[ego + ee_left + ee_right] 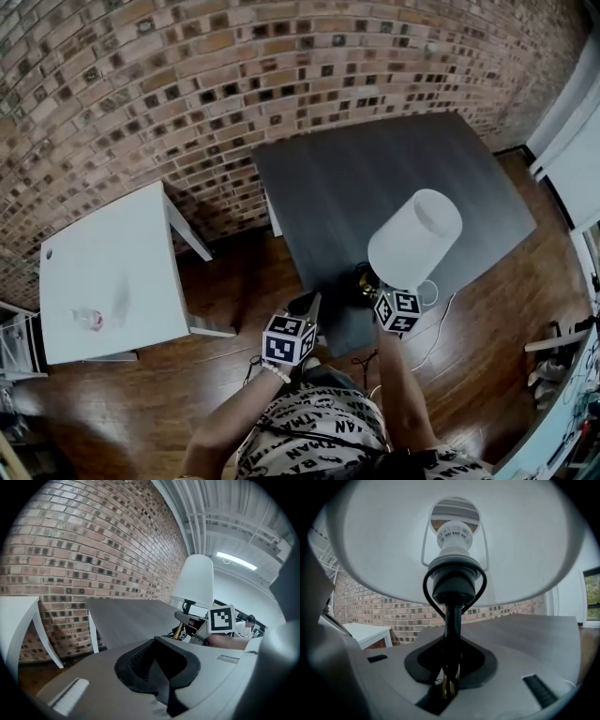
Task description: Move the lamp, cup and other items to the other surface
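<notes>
Two worktops stood apart. One lamp (414,239) was at the near edge of the dark worktop (375,178), its stem clamped in the fingers of the right gripper (449,674). The left gripper (305,309) had its fingers together, empty. One cup (86,319) sat on the white worktop (112,253).

Your grey right gripper (378,287), topped by its marker cube, points almost level, jaws clamped on the dark stem of the white-shaded lamp (415,237). Your matching left gripper (309,306) tilts downward just beside it, jaws together and empty.

Brick wall (141,94) in bkgd, dark wood floor (234,281).
</notes>
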Available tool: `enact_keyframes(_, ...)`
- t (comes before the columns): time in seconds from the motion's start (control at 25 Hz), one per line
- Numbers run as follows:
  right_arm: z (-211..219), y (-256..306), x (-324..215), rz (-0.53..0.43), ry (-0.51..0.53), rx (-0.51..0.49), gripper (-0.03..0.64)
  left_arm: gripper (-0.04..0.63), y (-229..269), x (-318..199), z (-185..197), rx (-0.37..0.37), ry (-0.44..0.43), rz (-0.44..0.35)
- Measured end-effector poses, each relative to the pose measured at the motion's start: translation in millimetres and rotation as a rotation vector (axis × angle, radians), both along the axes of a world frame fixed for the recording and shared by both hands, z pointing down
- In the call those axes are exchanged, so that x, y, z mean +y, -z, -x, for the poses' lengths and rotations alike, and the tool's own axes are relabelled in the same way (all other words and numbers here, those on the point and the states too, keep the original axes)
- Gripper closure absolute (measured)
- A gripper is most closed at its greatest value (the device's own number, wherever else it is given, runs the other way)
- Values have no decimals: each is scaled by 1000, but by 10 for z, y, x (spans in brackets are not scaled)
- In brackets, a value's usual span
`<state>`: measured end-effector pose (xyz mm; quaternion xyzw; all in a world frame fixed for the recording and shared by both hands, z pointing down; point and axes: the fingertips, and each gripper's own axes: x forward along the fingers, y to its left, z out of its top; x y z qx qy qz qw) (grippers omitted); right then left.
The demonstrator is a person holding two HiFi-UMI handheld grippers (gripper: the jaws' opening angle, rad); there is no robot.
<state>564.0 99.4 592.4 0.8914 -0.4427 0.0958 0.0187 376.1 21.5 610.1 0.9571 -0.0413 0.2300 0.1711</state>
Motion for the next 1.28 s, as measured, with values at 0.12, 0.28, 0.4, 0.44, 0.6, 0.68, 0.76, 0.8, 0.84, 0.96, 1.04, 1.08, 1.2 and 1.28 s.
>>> enact_keyframes(0.12, 185, 158, -135, 4, 40, 22, 555, 594, 29, -64, 147, -3, 26, 11)
enact_keyframes(0.28, 534, 355, -363, 9, 94, 45, 555, 594, 105, -189, 456, -6, 55, 14)
enact_keyframes(0.4, 832, 476, -534, 0, 131, 45, 555, 595, 155, -293, 763, -8, 87, 14)
enact_keyframes(0.44, 940, 517, -584, -3, 144, 48, 555, 594, 172, -323, 864, -7, 97, 14)
enact_keyframes(0.6, 1427, 676, -839, -17, 203, 63, 555, 594, 236, -485, 1305, -3, 149, 9)
enact_keyframes(0.68, 1690, 757, -999, -30, 236, 68, 555, 594, 258, -595, 1562, -3, 181, 6)
enact_keyframes(0.76, 1974, 833, -1198, -44, 279, 72, 555, 594, 264, -723, 1845, -6, 220, 1)
enact_keyframes(0.8, 2131, 862, -1307, -50, 304, 73, 555, 594, 260, -791, 2000, -8, 241, 0)
enact_keyframes(0.84, 2295, 884, -1414, -53, 328, 74, 555, 594, 252, -855, 2160, -10, 262, 0)
enact_keyframes(0.96, 2797, 933, -1718, -63, 394, 77, 555, 594, 243, -1042, 2638, -11, 313, -3)
enact_keyframes(1.04, 3135, 944, -1917, -69, 435, 74, 555, 594, 250, -1165, 2969, -10, 350, -8)
enact_keyframes(1.08, 3298, 944, -2007, -71, 454, 70, 555, 594, 256, -1218, 3134, -10, 370, -10)
enact_keyframes(1.2, 3740, 967, -2263, -76, 504, 54, 556, 594, 284, -1363, 3586, -14, 422, -9)
enact_keyframes(1.28, 4016, 994, -2452, -83, 539, 45, 555, 594, 303, -1462, 3856, -15, 456, -8)
